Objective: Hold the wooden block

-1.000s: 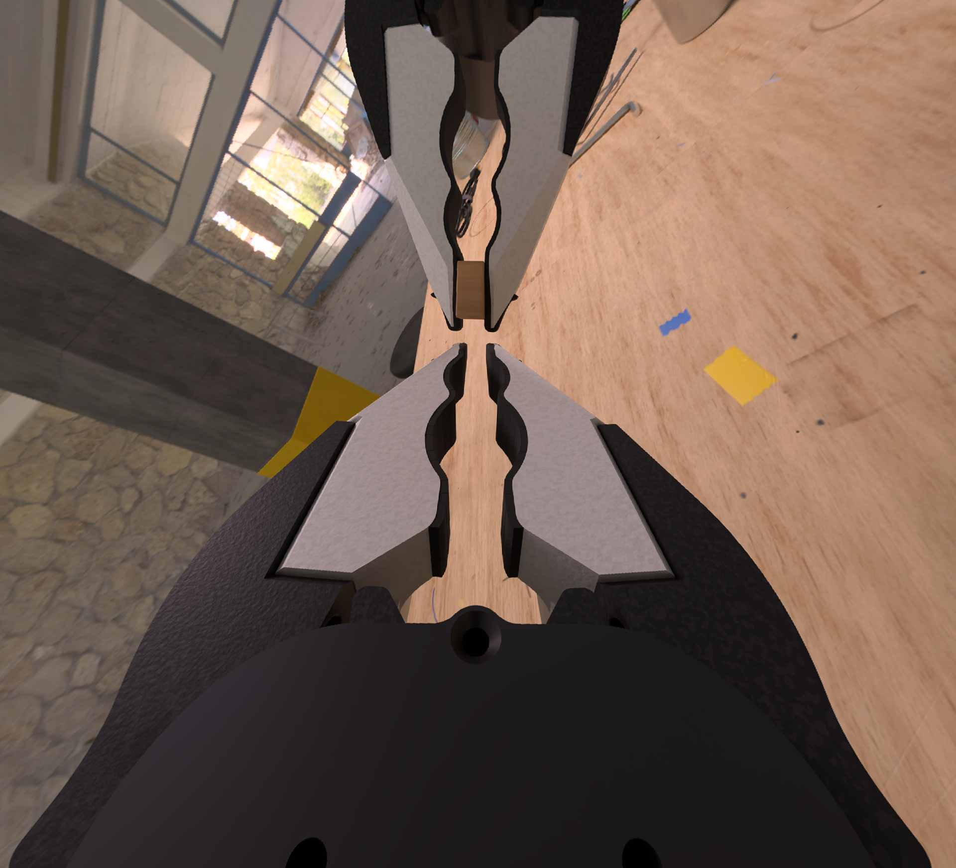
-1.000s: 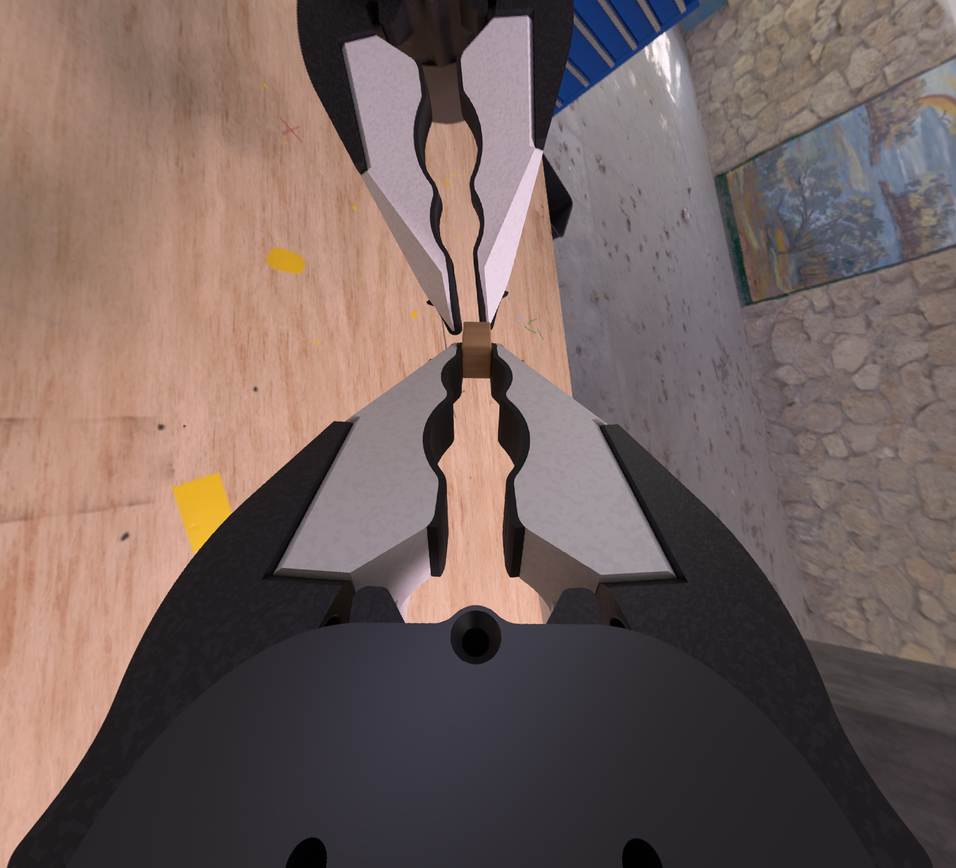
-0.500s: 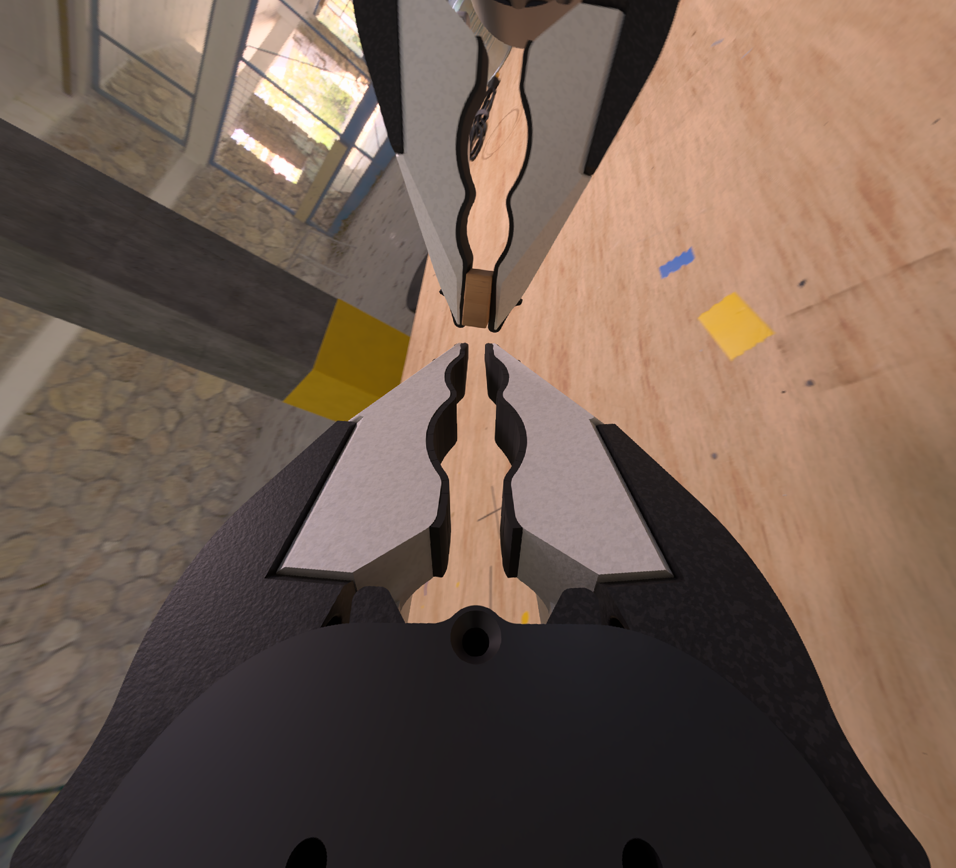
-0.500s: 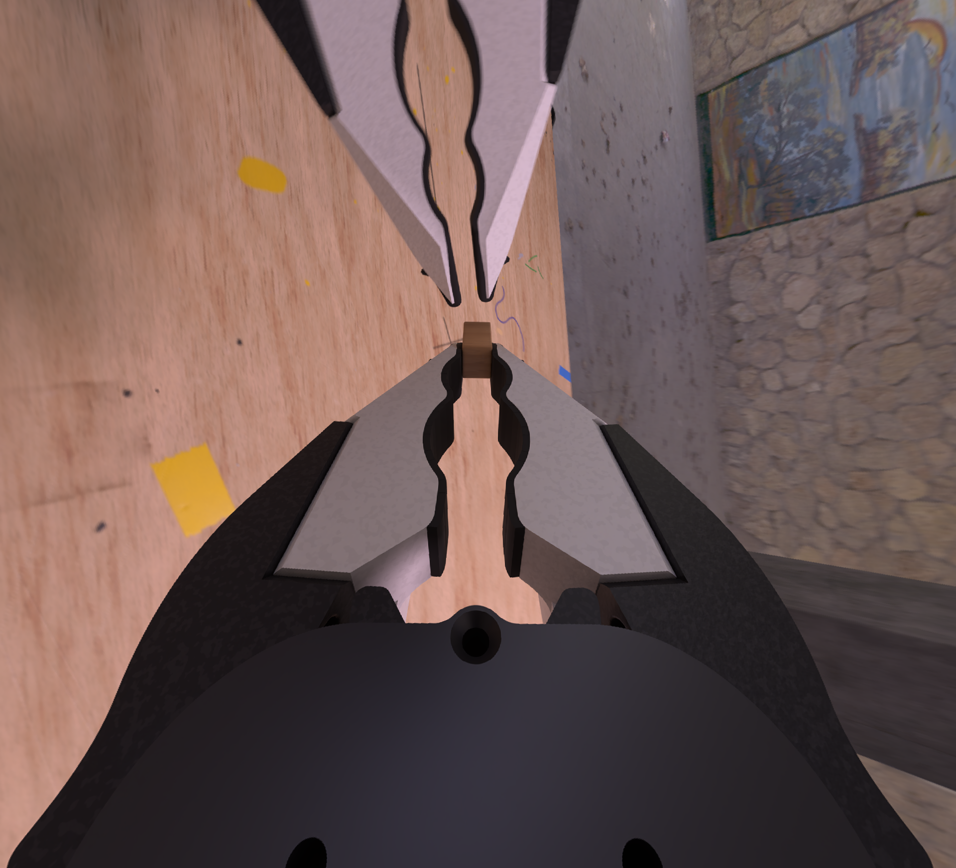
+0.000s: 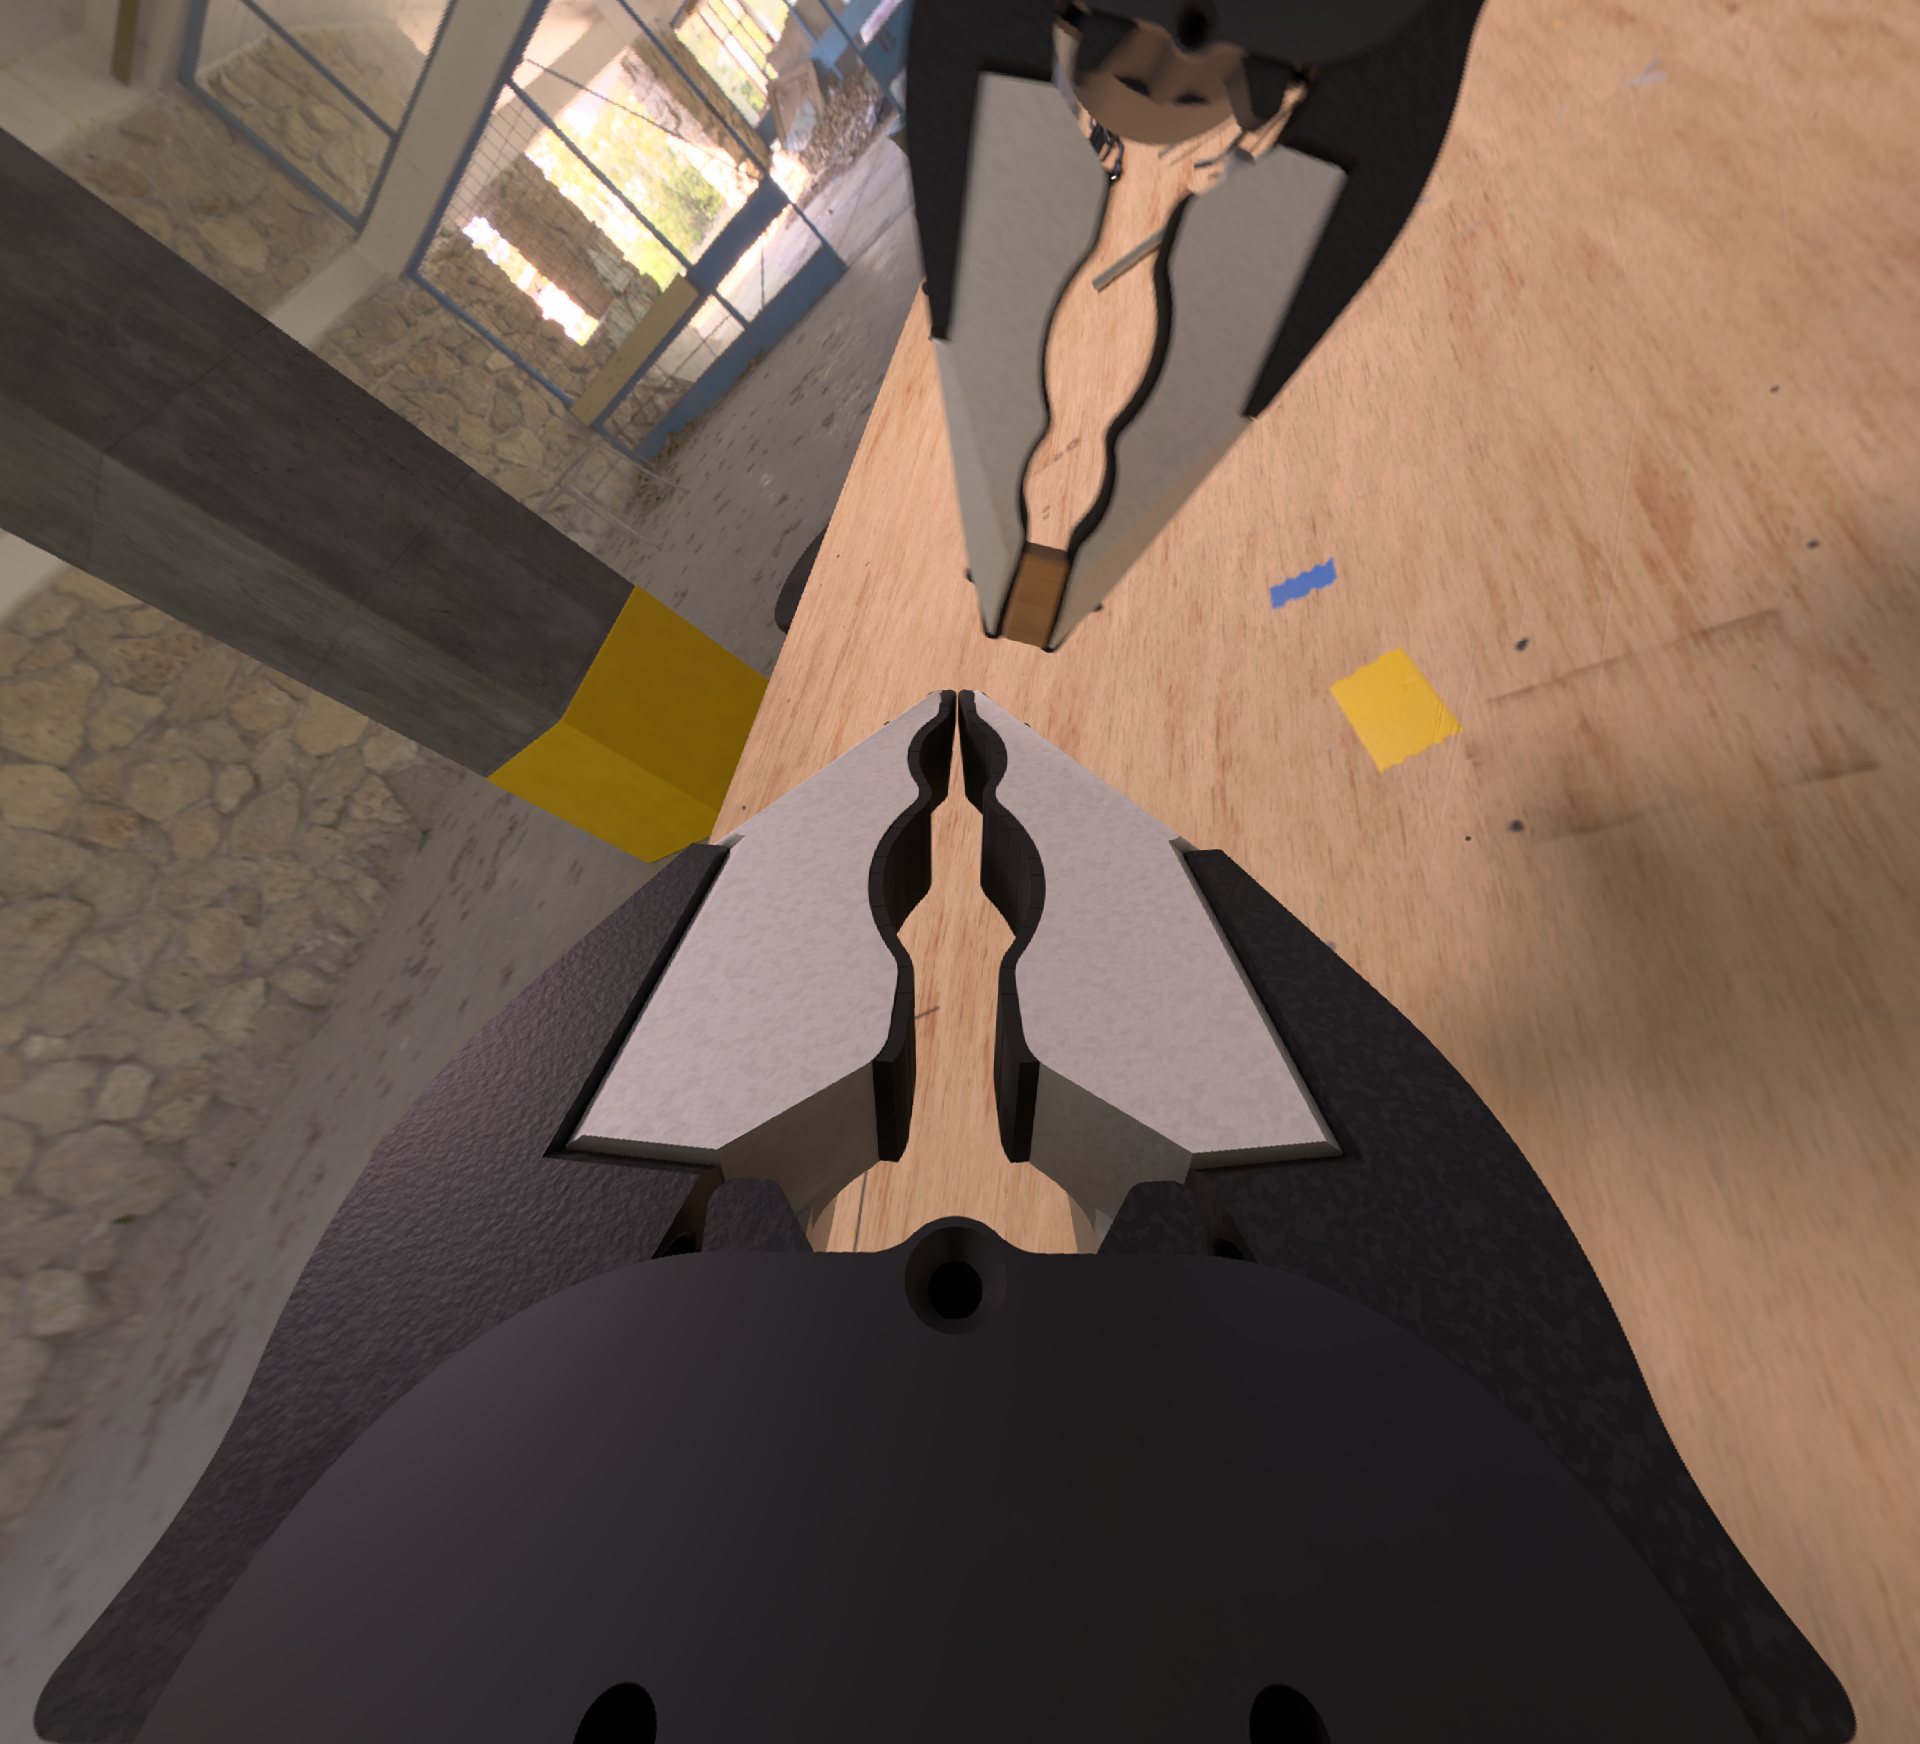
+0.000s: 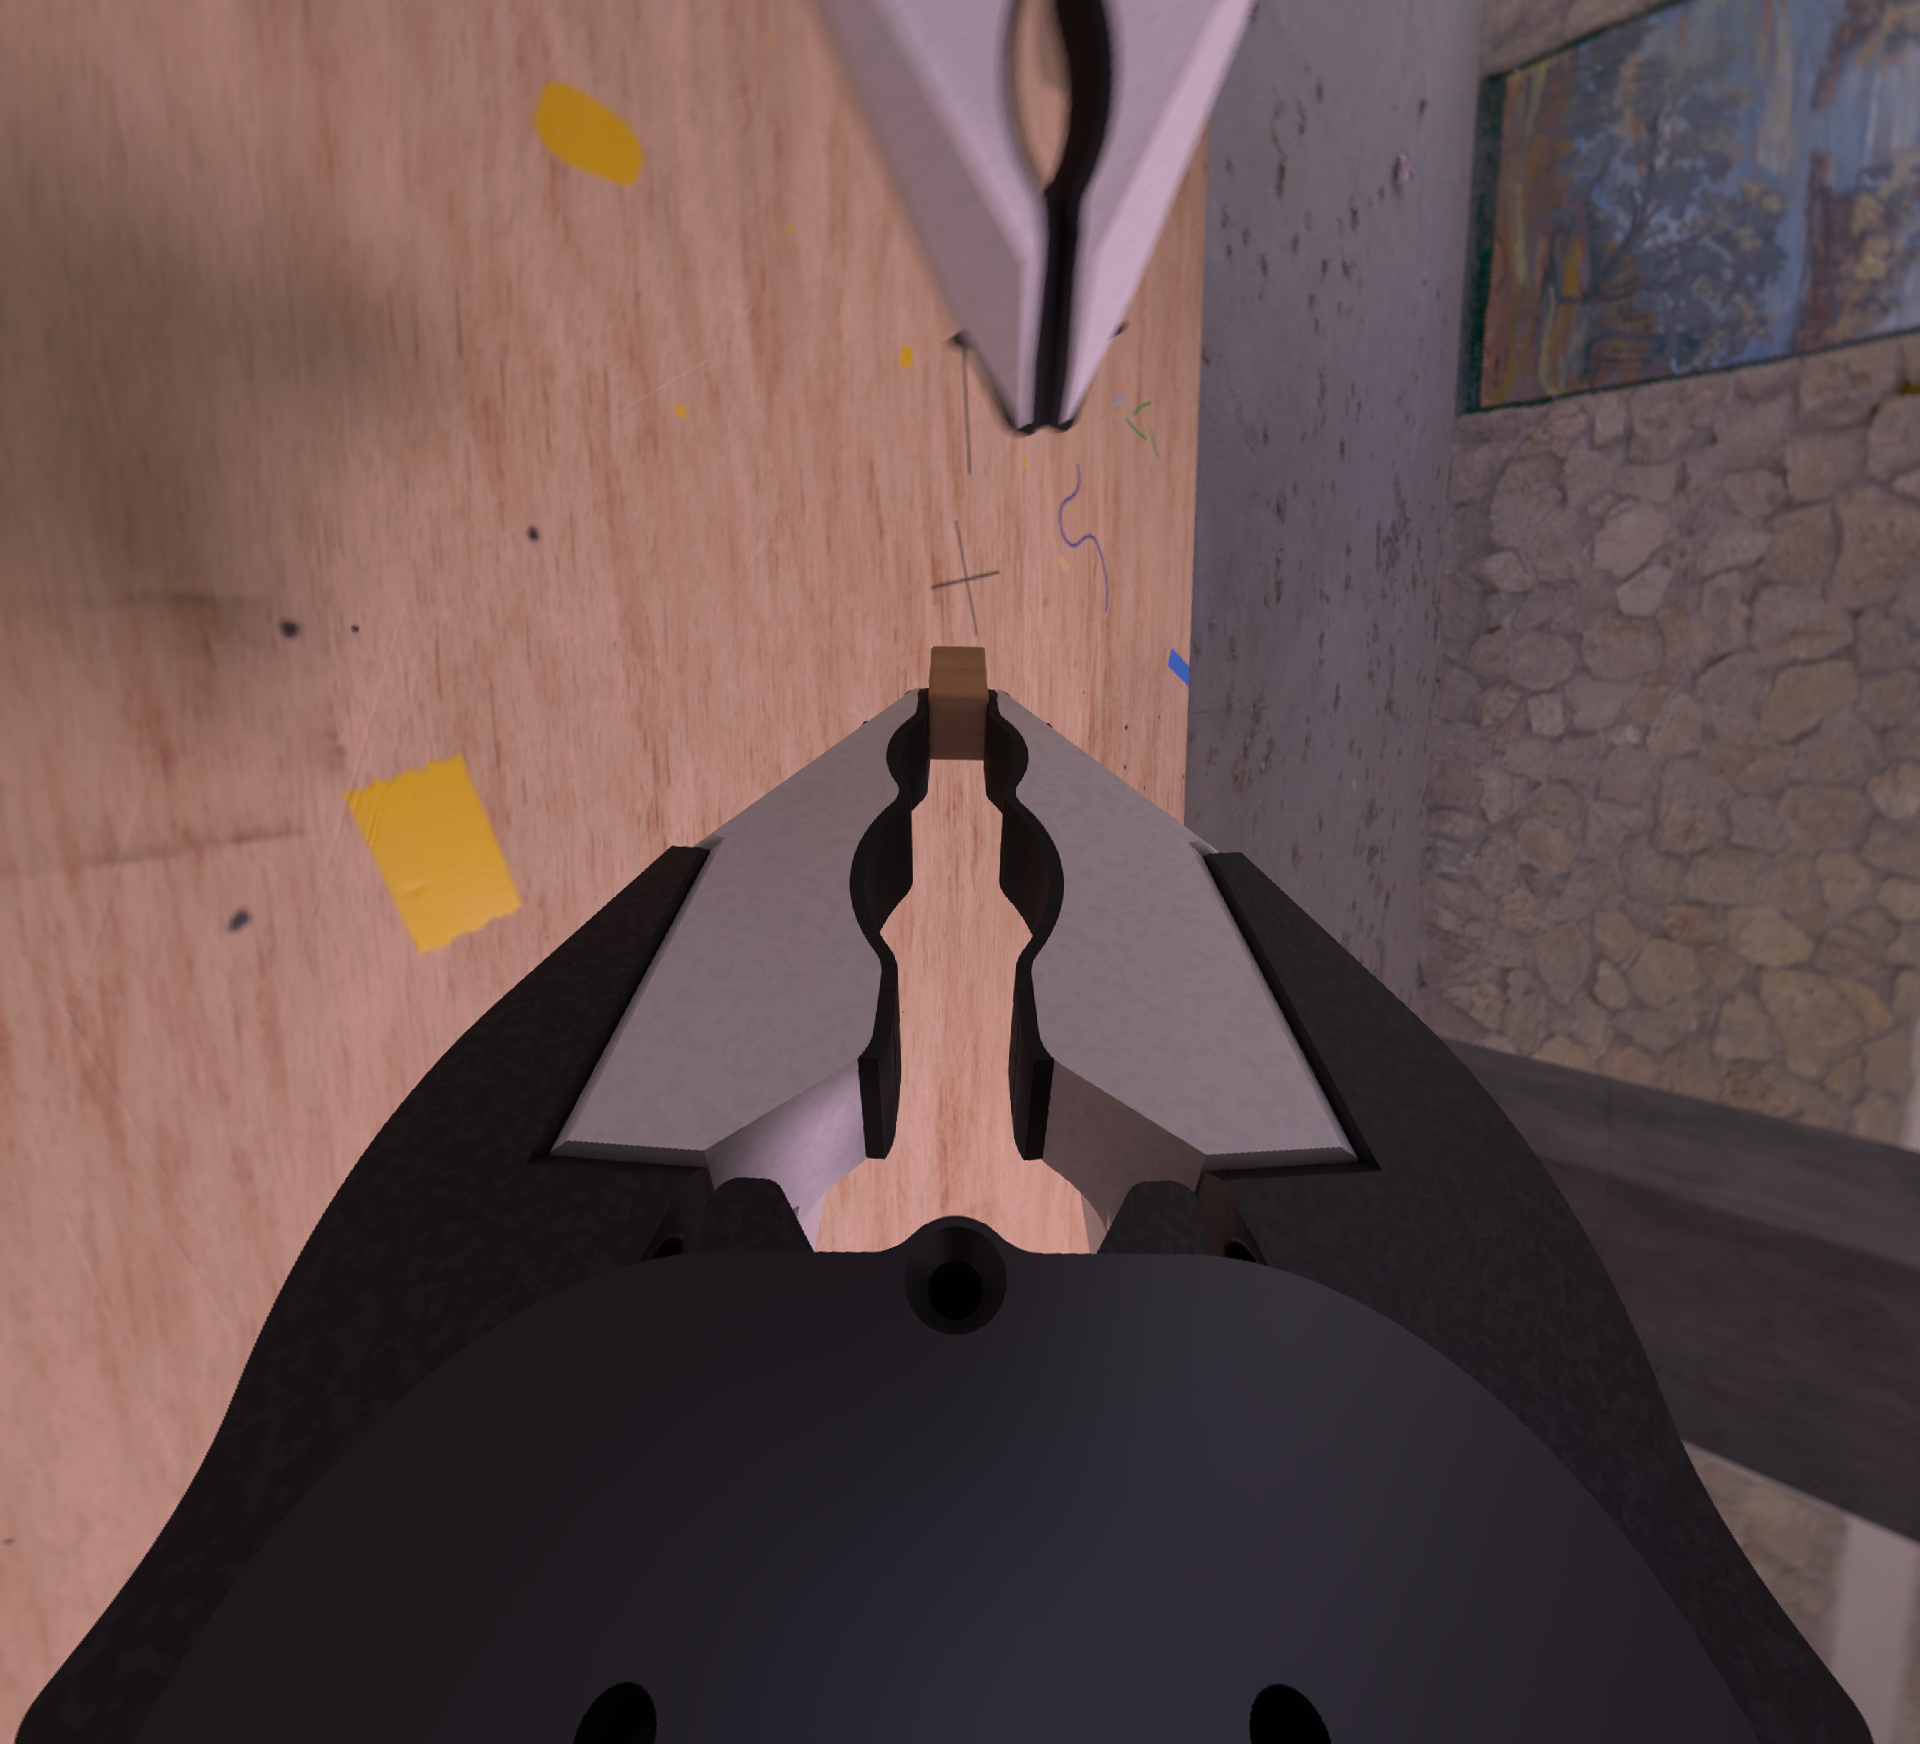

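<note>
The small wooden block [image 6: 957, 702] is clamped between the tips of my right gripper [image 6: 957, 707], which is shut on it above the wooden table. In the left wrist view the same block [image 5: 1035, 593] shows between the right gripper's tips [image 5: 1023, 640], straight ahead. My left gripper [image 5: 954, 702] is shut and empty, its tips touching, a short gap from the block. In the right wrist view the left gripper [image 6: 1044, 421] hangs ahead of the block, closed, apart from it.
The wooden table [image 5: 1558, 447] carries a yellow patch [image 5: 1392, 709], a blue scrap [image 5: 1301, 585] and pen marks [image 6: 966, 577]. Its edge runs along the left in the left wrist view, with floor and a dark beam [image 5: 260, 499] beyond. A stone wall [image 6: 1662, 759] lies right.
My left gripper has closed fully, from a narrow gap to touching tips, and has drawn back from the block. The right gripper keeps its hold on the block.
</note>
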`<state>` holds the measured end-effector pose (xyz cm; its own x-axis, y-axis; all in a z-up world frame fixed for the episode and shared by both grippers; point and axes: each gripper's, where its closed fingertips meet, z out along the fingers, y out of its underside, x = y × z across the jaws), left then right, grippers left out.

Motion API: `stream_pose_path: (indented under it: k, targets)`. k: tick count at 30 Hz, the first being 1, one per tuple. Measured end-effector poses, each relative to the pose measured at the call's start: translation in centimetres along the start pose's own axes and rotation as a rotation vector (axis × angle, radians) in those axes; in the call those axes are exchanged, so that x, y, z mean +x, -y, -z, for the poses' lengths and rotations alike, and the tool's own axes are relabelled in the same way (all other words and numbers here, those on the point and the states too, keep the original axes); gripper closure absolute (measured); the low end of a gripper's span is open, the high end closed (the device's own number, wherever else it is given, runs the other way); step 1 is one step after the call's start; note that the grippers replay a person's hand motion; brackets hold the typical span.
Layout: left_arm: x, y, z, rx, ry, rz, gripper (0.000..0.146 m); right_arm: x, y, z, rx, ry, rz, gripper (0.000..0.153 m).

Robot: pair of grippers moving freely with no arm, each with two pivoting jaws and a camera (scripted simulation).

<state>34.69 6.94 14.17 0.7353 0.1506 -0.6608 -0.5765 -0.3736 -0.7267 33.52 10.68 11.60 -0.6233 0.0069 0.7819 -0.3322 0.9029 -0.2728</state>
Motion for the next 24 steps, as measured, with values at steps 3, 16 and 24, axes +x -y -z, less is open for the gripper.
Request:
stream_pose_path:
  k: [3, 16, 24]
  targets:
    - [1.1, 0.3, -0.9, -0.037, -0.023, -0.076, 0.136, 0.3, 0.5, 0.4, -0.005, -0.018, -0.023, 0.144]
    - [1.5, 0.1, -1.2, -0.082, -0.061, -0.134, 0.146, -0.2, 0.9, 1.3, -0.006, 0.019, -0.020, 0.144]
    - [2.2, -0.3, -2.0, -0.123, -0.079, -0.161, 0.138, -0.5, 1.3, 1.2, -0.044, 0.040, -0.014, 0.144]
